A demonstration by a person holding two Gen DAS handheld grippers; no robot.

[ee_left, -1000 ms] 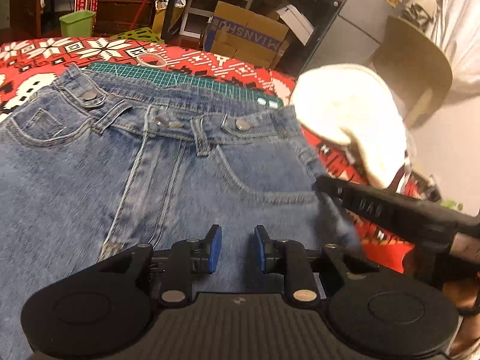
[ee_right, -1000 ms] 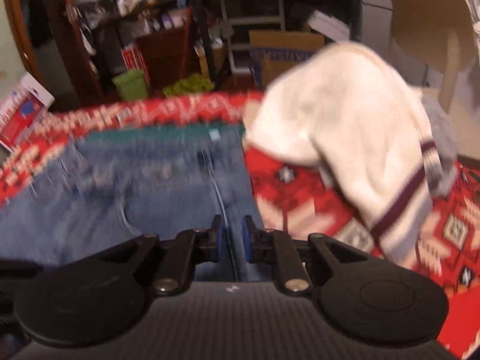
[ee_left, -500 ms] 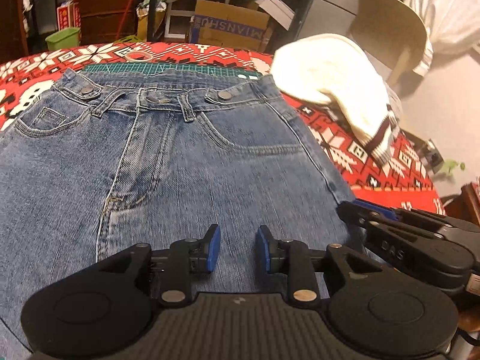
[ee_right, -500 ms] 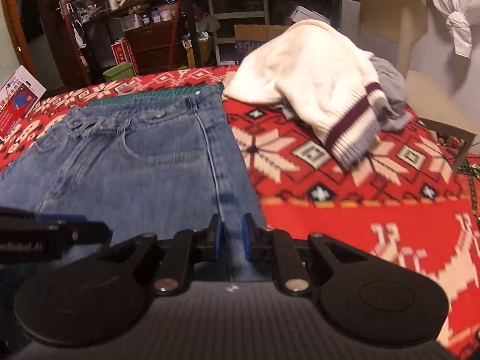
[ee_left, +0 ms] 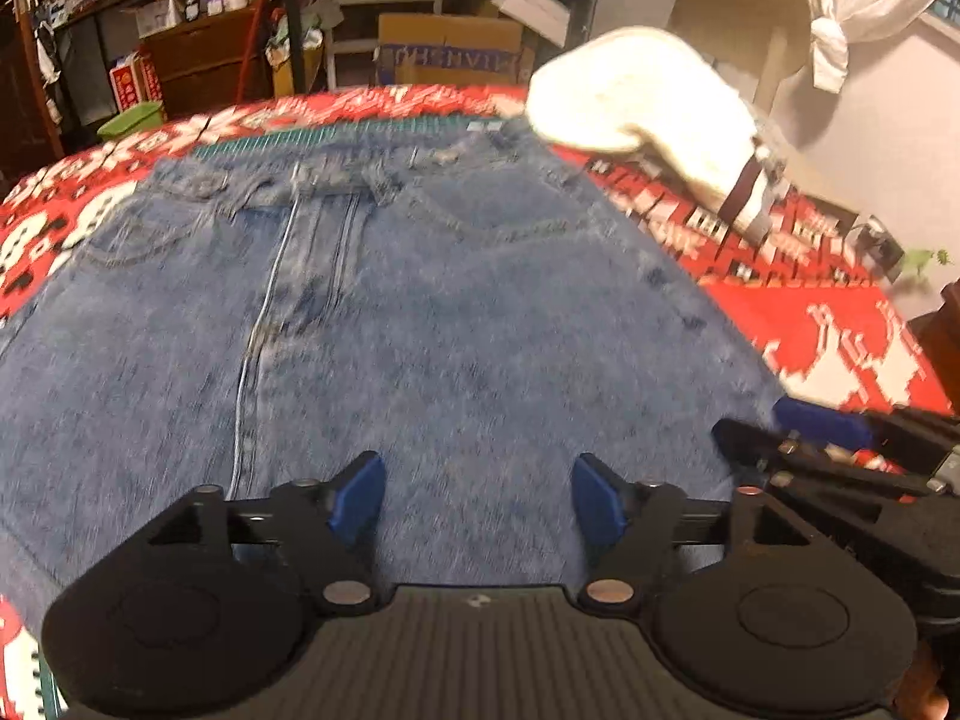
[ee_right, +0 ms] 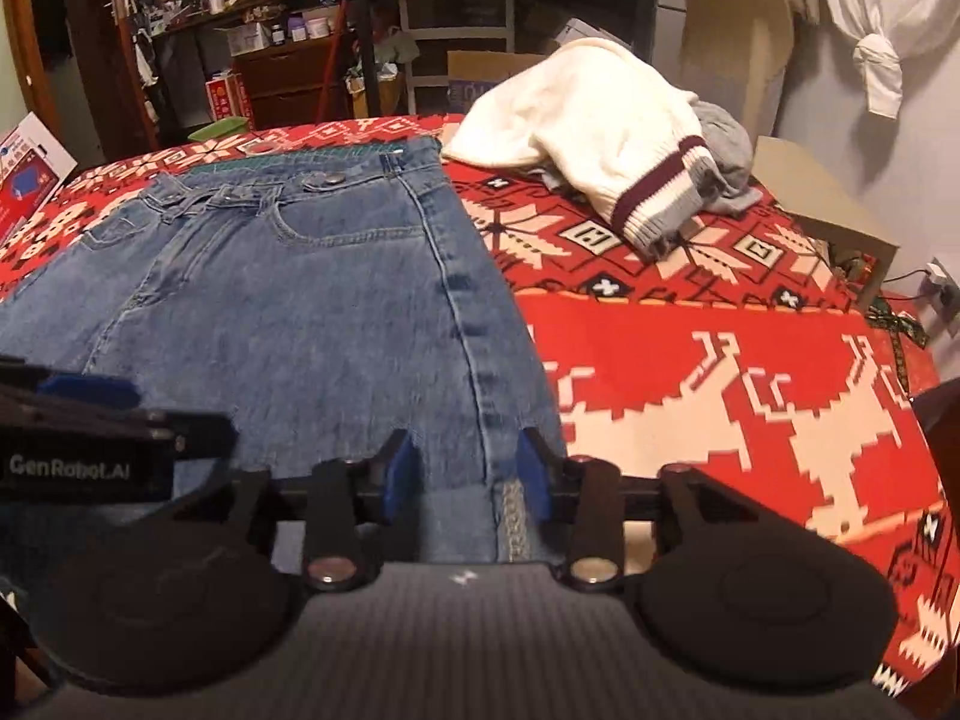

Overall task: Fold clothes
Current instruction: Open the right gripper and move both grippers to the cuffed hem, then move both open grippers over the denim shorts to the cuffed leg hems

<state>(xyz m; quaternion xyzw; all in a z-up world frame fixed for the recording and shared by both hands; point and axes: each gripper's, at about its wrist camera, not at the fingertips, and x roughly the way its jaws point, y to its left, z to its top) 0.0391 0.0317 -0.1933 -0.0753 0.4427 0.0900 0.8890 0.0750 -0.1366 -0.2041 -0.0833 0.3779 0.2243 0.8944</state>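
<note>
Both your grippers have just been opening. The left gripper [ee_left: 477, 495] gapes above the jeans [ee_left: 420, 324], gripping nothing; the right gripper [ee_right: 467, 475] is released, straddling their right side seam. Jeans lie flat on the red blanket [ee_right: 750, 372]. Judgement: pre-grasp for folding.

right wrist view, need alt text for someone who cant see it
Blue jeans lie flat, waistband far, on a red patterned cloth, with the right tongs open over their right side seam, nothing gripped. A cream sweater is heaped beyond, and the left tongs reach in at left.
</note>
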